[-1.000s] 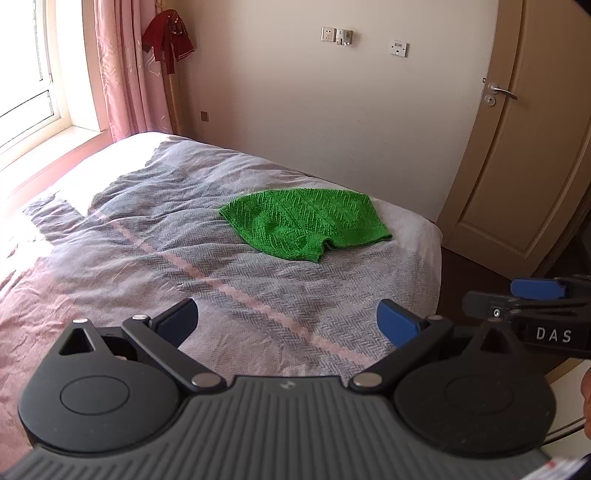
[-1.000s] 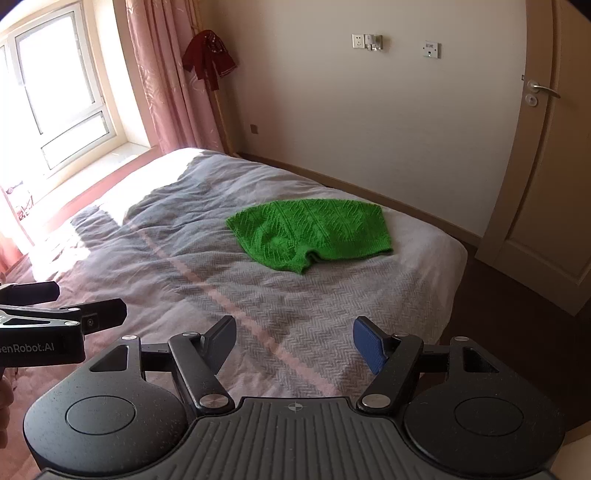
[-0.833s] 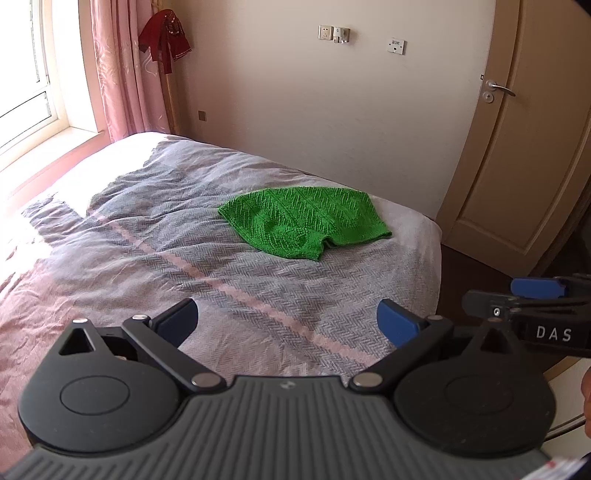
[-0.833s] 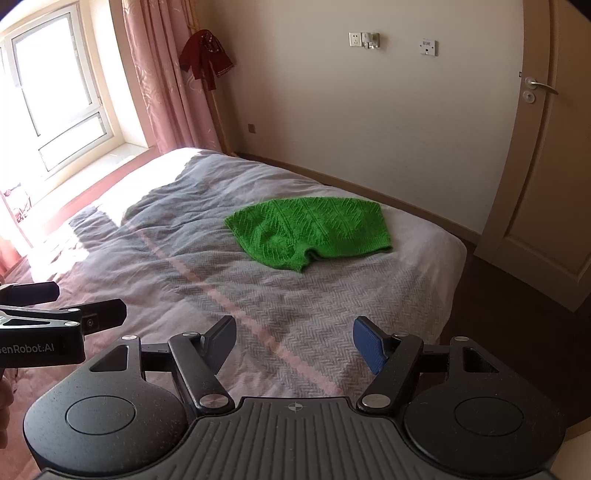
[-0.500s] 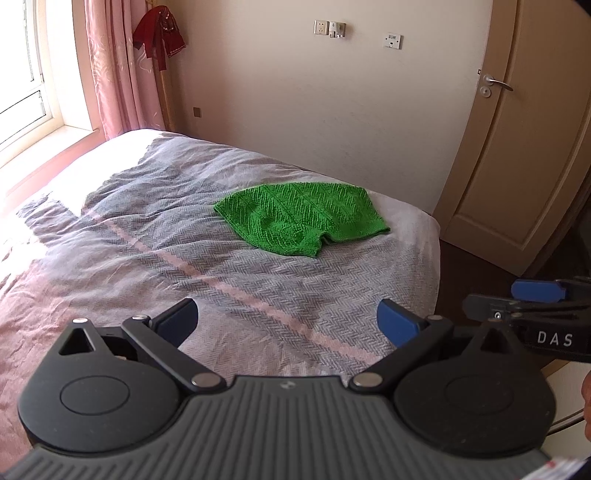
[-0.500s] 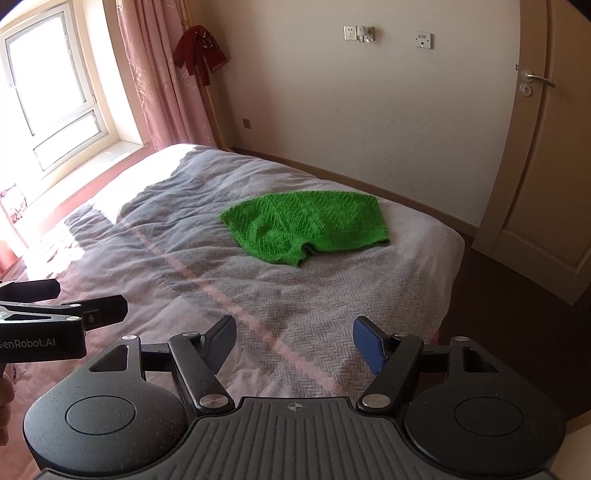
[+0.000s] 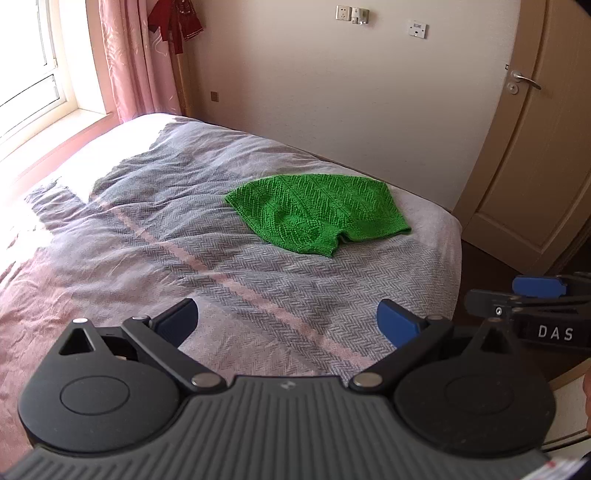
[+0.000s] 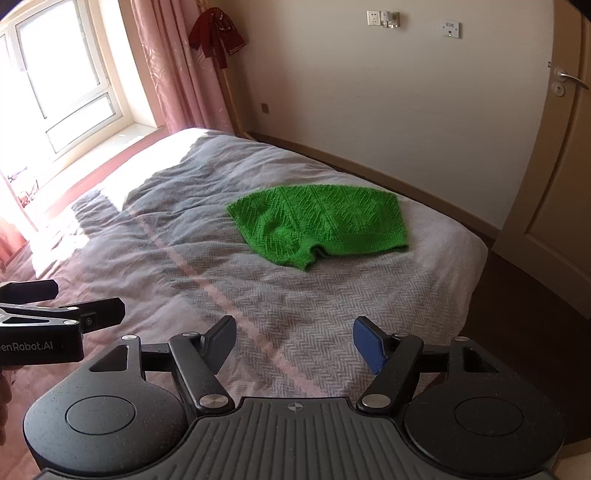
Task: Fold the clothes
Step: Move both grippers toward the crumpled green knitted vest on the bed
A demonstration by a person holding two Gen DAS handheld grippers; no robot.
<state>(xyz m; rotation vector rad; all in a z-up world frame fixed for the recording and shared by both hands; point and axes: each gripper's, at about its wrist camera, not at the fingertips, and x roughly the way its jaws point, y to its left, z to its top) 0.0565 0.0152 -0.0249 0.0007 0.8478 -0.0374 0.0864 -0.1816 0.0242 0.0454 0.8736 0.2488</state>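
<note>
1. On the far right part of the bed [image 7: 155, 236], toward the corner nearest the door [image 7: 532, 155], lies the green knitted garment [image 7: 317, 212]. It rests flat on the grey herringbone bedspread [image 8: 295, 314], which carries pale pink stripes.

2. Your left gripper [image 7: 286, 319] is held above the near edge of the bed. Its two blue-padded fingers [image 7: 397, 323] stand wide apart with nothing between them; only bedspread shows in the gap.

3. Your right gripper [image 8: 293, 341] is held above the same near edge. Its fingers [image 8: 367, 343] are likewise spread, with nothing gripped.

4. Both tools are well apart from the garment. Neither touches the fabric or the bedspread, as far as the two wrist views show.

5. In the left wrist view, your right gripper appears at the right edge as a black body with a blue pad and the letters "DAS". In the right wrist view, your left gripper [image 8: 88, 319] appears at the left edge, marked "enRobot.AI". The two tools sit side by side, close to each other.

6. The garment shows a ribbed hem along its near-right edge and a notch in the near edge between two lobes. Its knit has a raised chevron pattern.

7. A window [image 8: 62, 77] with a pink curtain [image 8: 173, 66] stands at the far left; strong sunlight falls across the left part of the bed. A dark red item [image 8: 216, 35] hangs beside the curtain. Wall sockets [image 8: 382, 17] sit high on the cream wall behind the bed.
</note>
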